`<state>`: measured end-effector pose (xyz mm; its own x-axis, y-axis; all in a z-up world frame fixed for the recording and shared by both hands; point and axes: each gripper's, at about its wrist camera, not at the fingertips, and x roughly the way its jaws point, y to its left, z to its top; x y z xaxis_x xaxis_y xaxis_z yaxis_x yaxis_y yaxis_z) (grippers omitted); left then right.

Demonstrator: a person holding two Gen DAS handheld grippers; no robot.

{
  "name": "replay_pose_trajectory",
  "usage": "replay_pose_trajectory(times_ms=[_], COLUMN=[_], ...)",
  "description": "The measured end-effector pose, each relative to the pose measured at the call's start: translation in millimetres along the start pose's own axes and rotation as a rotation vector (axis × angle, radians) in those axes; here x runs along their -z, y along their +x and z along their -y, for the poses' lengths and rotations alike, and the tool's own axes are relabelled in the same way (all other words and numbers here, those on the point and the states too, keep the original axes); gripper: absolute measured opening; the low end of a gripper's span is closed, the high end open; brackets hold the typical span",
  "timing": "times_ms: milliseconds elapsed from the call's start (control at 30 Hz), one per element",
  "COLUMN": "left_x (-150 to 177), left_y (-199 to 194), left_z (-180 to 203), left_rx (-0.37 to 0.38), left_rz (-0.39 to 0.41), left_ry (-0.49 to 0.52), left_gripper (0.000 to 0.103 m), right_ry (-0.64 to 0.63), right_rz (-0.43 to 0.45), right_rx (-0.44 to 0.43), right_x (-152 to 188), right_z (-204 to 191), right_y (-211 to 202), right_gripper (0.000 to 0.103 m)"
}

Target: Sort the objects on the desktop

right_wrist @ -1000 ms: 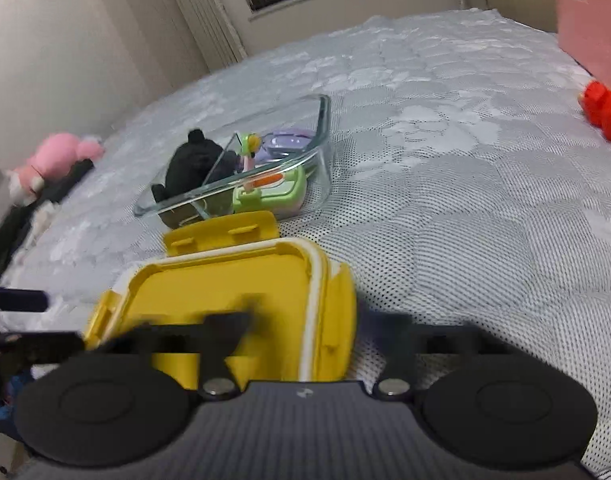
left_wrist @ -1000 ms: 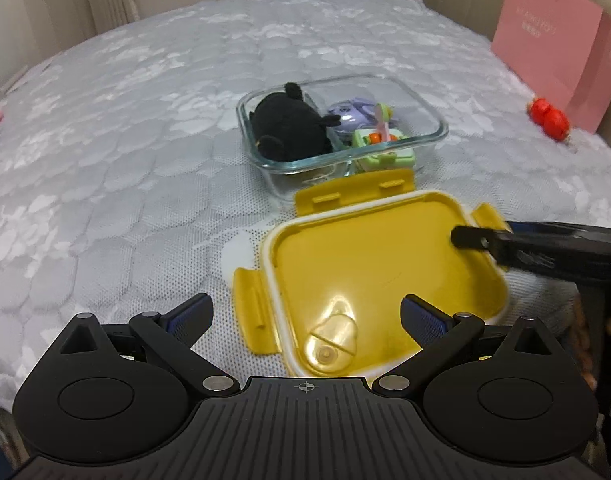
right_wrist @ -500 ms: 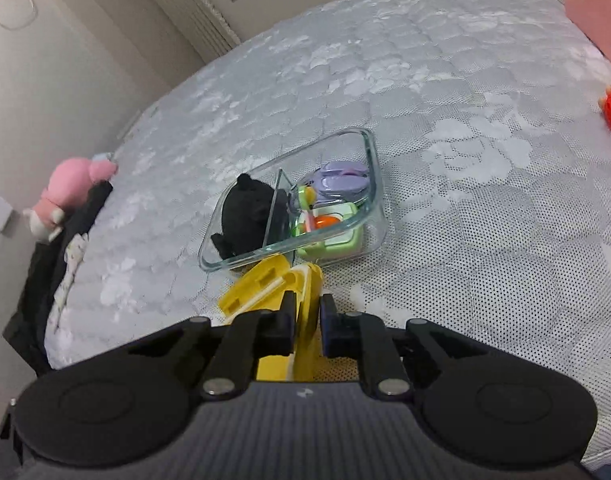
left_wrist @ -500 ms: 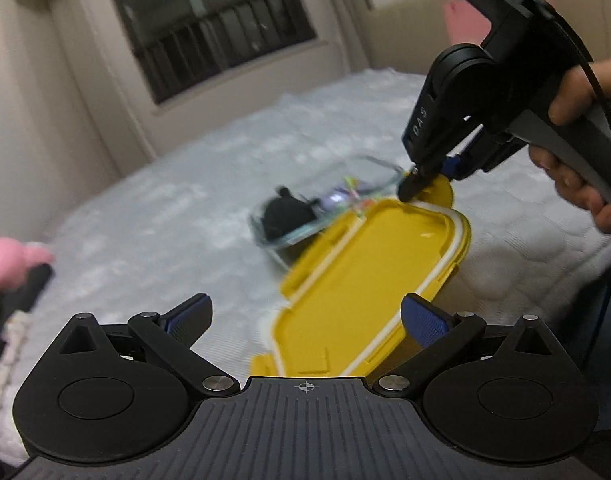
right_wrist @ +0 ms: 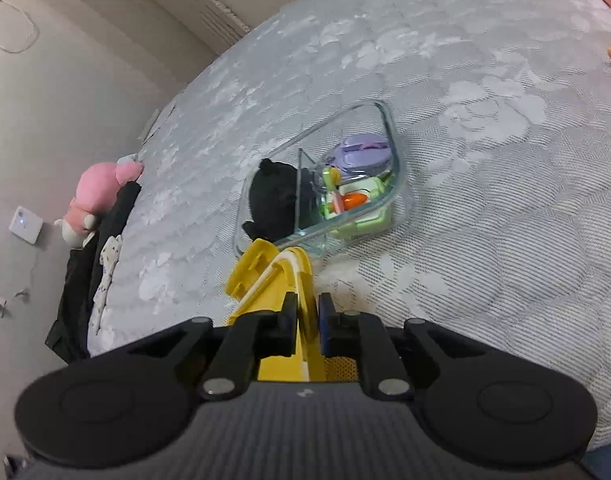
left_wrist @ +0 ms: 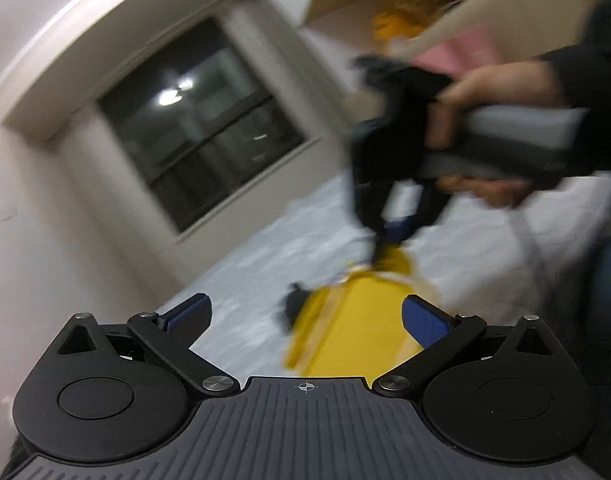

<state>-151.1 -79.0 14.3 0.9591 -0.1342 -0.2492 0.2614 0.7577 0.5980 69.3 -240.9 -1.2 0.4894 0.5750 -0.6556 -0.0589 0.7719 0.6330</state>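
Lid [right_wrist: 301,280] pinched by right gripper [right_wrist: 305,314], left gripper [left_wrist: 305,314] spread

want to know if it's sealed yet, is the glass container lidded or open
Open. The glass container shows its toys uncovered from above, while the yellow lid is clamped on edge in the right gripper, beside the container.

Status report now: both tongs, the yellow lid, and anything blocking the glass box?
Right tongs shut on yellow lid, lid on edge. Left tongs open, holding nothing. Glass box uncovered, toys inside, nothing above it.
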Motion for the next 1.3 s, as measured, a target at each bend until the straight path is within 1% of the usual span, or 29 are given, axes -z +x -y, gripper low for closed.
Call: replay_pose_trajectory(times_ms=[33, 67, 167, 233, 333, 367, 433, 467, 500, 533, 633, 700, 733, 767, 800, 833, 933, 967, 1033, 1100, 1167, 1200, 1233, 1267, 1300], left_x=[-1, -1, 3, 9, 22, 27, 34, 35, 35, 33, 26, 26, 28, 31, 35, 42, 55, 58, 63, 66, 68, 70, 71, 73, 76], left_y=[1, 6, 33, 50, 76, 86, 106, 111, 115, 117, 123, 129, 131, 133, 136, 140, 145, 144, 144, 146, 152, 155, 159, 162, 166], left_z=[5, 12, 35, 42, 47, 51, 59, 58, 53, 44, 3, -23, -35, -47, -59, -68, -100, -112, -136, -153, -170, -177, -185, -193, -201], left_rx=[0.026, 0.027, -0.007, 0.023, 0.109, 0.107, 0.058, 0.038, 0.034, 0.047, 0.099, 0.113, 0.115, 0.111, 0.102, 0.096, 0.101, 0.109, 0.127, 0.139, 0.138, 0.132, 0.123, 0.108, 0.089], left_rz=[-0.004, -0.012, -0.044, -0.048, -0.053, -0.069, -0.112, -0.118, -0.119, -0.121, -0.144, -0.181, -0.203, -0.229, -0.251, -0.265, -0.276, -0.27, -0.256, -0.246, -0.241, -0.241, -0.243, -0.247, -0.251], left_ry=[0.021, 0.051, 0.152, 0.168, 0.16, 0.172, 0.212, 0.215, 0.197, 0.157, -0.016, -0.105, -0.145, -0.186, -0.229, -0.267, -0.384, -0.429, -0.512, -0.554, -0.572, -0.576, -0.58, -0.584, -0.591], left_gripper=[0.103, 0.103, 0.103, 0.103, 0.103, 0.103, 0.103, 0.103, 0.103, 0.103, 0.103, 0.101, 0.093, 0.08, 0.076, 0.07, 0.062, 0.058, 0.053, 0.048, 0.04, 0.038, 0.031, 0.023, 0.02], right_ry=[0.002, 0.009, -0.004, -0.019, -0.04, -0.039, -0.038, -0.043, -0.048, -0.054, -0.09, -0.119, -0.135, -0.151, -0.168, -0.19, -0.231, -0.24, -0.259, -0.272, -0.285, -0.292, -0.301, -0.306, -0.299], right_rz=[-0.007, -0.014, -0.045, -0.063, -0.083, -0.089, -0.1, -0.103, -0.106, -0.108, -0.112, -0.118, -0.123, -0.129, -0.134, -0.135, -0.159, -0.164, -0.163, -0.161, -0.16, -0.157, -0.142, -0.124, -0.117], right_rx=[-0.017, -0.035, -0.071, -0.087, -0.115, -0.128, -0.152, -0.156, -0.159, -0.162, -0.16, -0.161, -0.157, -0.153, -0.148, -0.129, -0.105, -0.1, -0.089, -0.077, -0.065, -0.059, -0.049, -0.053, -0.065], right_x=[-2, -5, -10, -13, -14, -14, -16, -18, -21, -23, -38, -49, -54, -58, -63, -67, -75, -78, -83, -87, -92, -94, -97, -101, -105], right_z=[-2, -3, -8, -10, -13, -15, -18, -22, -27, -32, -60, -83, -96, -109, -123, -139, -177, -189, -207, -224, -240, -248, -255, -262, -268], right_y=[1, 2, 3, 2, 1, 1, 1, 2, 4, 5, 12, 19, 25, 32, 38, 48, 75, 83, 96, 110, 123, 130, 135, 139, 144], right_gripper=[0.012, 0.012, 0.012, 0.012, 0.012, 0.012, 0.013, 0.013, 0.013, 0.013, 0.014, 0.016, 0.016, 0.017, 0.018, 0.018, 0.018, 0.018, 0.019, 0.023, 0.024, 0.024, 0.023, 0.008, 0.008])
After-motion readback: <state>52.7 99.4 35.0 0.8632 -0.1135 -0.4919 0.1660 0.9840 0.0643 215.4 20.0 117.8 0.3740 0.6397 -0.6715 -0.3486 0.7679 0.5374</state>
